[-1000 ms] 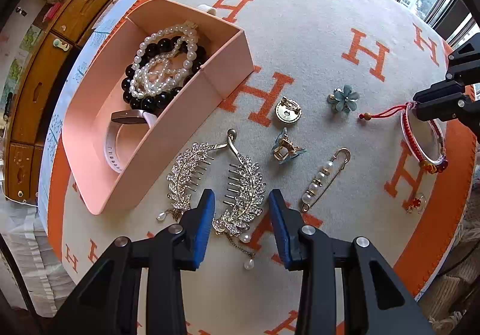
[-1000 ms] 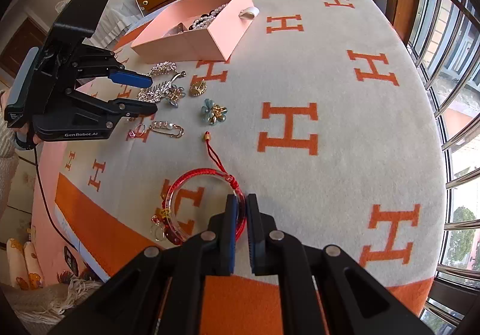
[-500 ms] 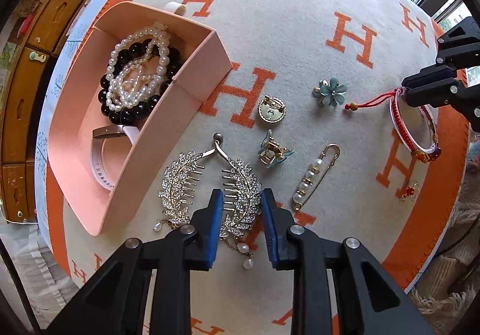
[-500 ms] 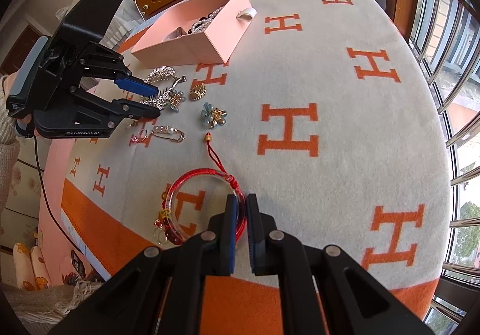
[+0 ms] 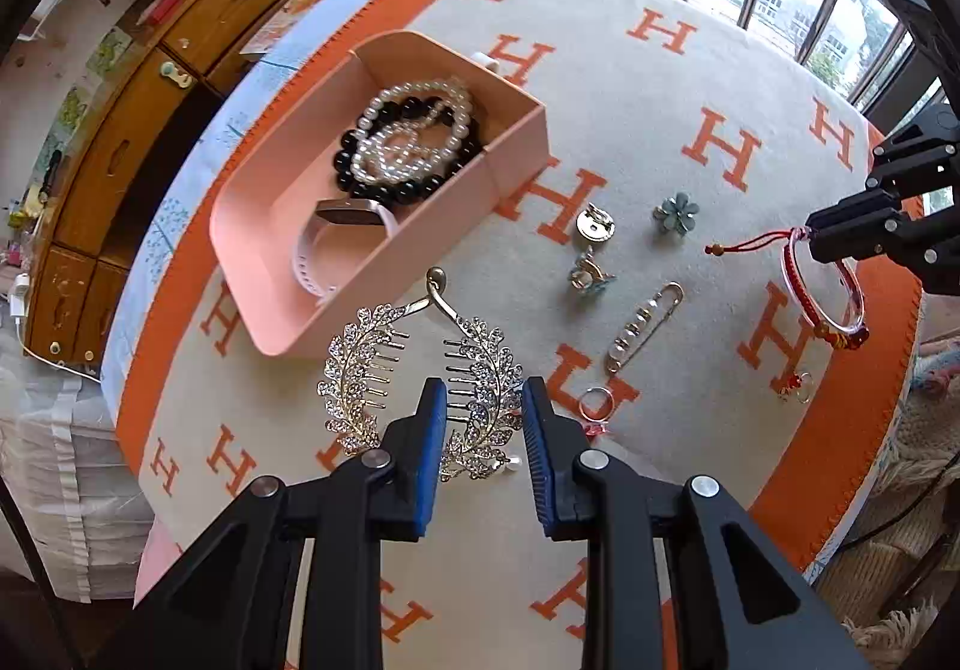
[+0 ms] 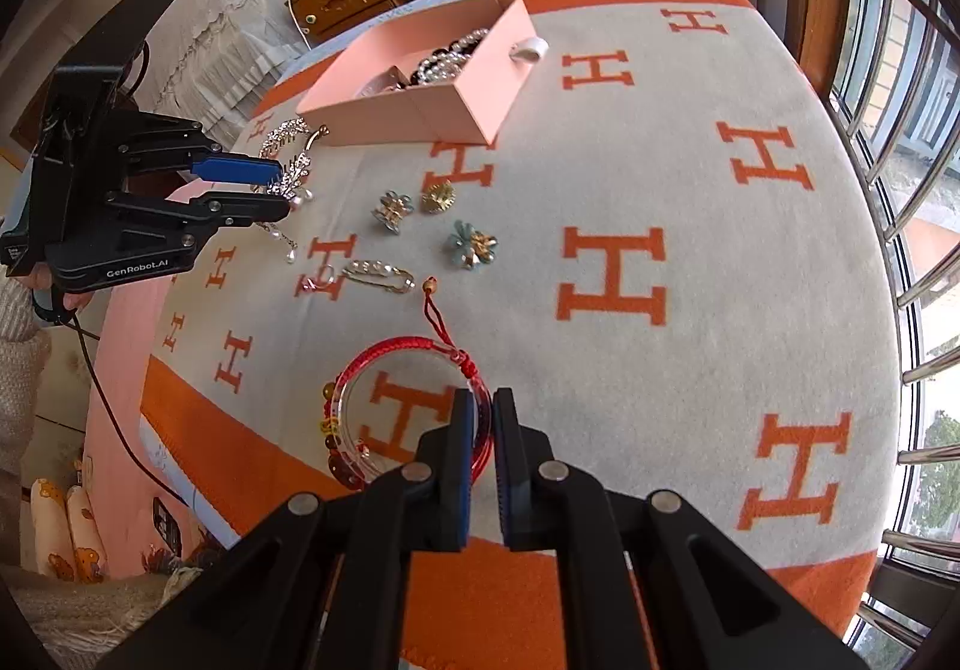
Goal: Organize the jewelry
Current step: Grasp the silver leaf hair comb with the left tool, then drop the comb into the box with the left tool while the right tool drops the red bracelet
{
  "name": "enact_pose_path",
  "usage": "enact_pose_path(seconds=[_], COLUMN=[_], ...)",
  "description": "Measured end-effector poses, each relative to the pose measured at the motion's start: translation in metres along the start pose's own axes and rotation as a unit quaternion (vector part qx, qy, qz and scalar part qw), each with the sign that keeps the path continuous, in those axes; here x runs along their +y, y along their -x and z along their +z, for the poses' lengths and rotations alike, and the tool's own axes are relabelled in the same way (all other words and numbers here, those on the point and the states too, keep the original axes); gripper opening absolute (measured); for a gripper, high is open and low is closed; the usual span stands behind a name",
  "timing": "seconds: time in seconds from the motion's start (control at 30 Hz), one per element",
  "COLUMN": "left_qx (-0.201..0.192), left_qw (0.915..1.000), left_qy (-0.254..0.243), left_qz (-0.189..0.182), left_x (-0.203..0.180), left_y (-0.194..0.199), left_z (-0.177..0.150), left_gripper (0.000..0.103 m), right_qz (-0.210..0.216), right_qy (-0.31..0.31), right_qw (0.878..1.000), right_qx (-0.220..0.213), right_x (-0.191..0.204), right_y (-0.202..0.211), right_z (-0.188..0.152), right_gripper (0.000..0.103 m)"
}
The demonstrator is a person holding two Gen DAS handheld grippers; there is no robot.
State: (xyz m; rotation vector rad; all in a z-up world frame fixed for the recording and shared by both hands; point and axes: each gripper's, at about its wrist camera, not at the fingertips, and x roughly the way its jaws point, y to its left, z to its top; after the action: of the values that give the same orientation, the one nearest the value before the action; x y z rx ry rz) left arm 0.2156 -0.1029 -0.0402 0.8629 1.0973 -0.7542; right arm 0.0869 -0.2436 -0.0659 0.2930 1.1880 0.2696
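Observation:
My left gripper (image 5: 483,409) is shut on the right leaf of a silver rhinestone leaf hair comb (image 5: 360,364), lifted off the blanket; it also shows in the right wrist view (image 6: 288,153). My right gripper (image 6: 483,418) is shut on a red cord bangle (image 6: 360,370) that rests on the blanket; the bangle shows at the right of the left wrist view (image 5: 852,310). A pink box (image 5: 282,226) holds pearl and black bead bracelets (image 5: 408,147) and a pink watch (image 5: 336,244).
Loose on the H-patterned blanket lie a gold brooch (image 5: 594,229), a blue flower clip (image 5: 675,214), a small claw clip (image 5: 588,274), a pearl safety pin (image 5: 645,328), a ring (image 5: 594,403) and a small red charm (image 5: 795,385). Wooden drawers (image 5: 120,147) stand beyond the bed.
My left gripper has closed on the leaf comb and lifted it, with the view pulled back and tilted. My right gripper stays shut on the bangle in the same place.

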Motion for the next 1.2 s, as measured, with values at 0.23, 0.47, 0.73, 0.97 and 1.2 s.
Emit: enact_pose_path(seconds=[0.23, 0.47, 0.73, 0.97, 1.2], left_qx=[-0.047, -0.073, -0.081, -0.057, -0.152], left_qw=[0.9964, 0.9847, 0.9623, 0.9426, 0.9247], left_qy=[0.065, 0.155, 0.26, 0.329, 0.348], left_qz=[0.027, 0.029, 0.004, -0.02, 0.021], left_x=[0.037, 0.077, 0.112, 0.125, 0.113], left_y=[0.028, 0.012, -0.02, -0.062, -0.016], left_z=[0.015, 0.058, 0.082, 0.07, 0.037], left_gripper=[0.024, 0.023, 0.024, 0.025, 0.078], right_qz=[0.009, 0.003, 0.0, -0.019, -0.051], right_qy=[0.014, -0.006, -0.051, -0.053, -0.033], right_qw=[0.999, 0.992, 0.986, 0.989, 0.991], right_qx=[-0.047, -0.128, -0.157, -0.135, -0.122], right_x=[0.019, 0.029, 0.019, 0.019, 0.023], right_y=[0.023, 0.046, 0.02, -0.021, -0.042], right_z=[0.028, 0.096, 0.16, 0.182, 0.192], right_gripper=[0.006, 0.006, 0.006, 0.006, 0.007])
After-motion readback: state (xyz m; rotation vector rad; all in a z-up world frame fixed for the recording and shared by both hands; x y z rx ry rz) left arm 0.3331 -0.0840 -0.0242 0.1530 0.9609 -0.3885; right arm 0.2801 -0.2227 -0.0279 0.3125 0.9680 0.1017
